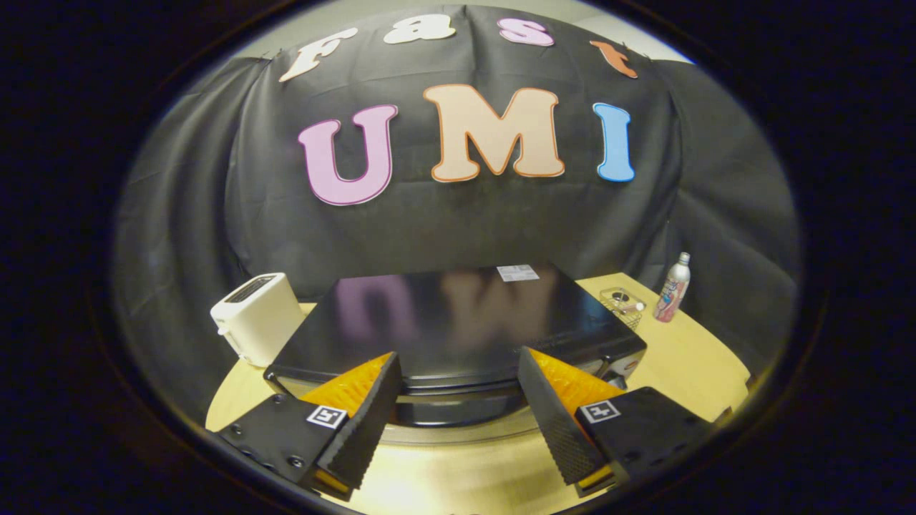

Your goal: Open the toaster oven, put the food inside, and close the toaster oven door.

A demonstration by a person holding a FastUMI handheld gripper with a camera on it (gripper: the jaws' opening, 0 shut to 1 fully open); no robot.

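Toaster oven [458, 322] sits mid-surface, white toaster [257, 315] to its left, glass dish [624, 303] and bottle [673, 287] to its right. Tongs [458, 400] hang spread and empty above its front top edge, touching nothing. Likely risk: closing early and slipping off the glossy top instead of catching the door.

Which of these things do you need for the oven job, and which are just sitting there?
For the job:
- toaster oven, black, just ahead of the fingers
- gripper, fingers spread open near the oven's front edge

Just sitting there:
- white toaster, left of the oven
- bottle, on the table right of the oven
- small clear container, beside the bottle
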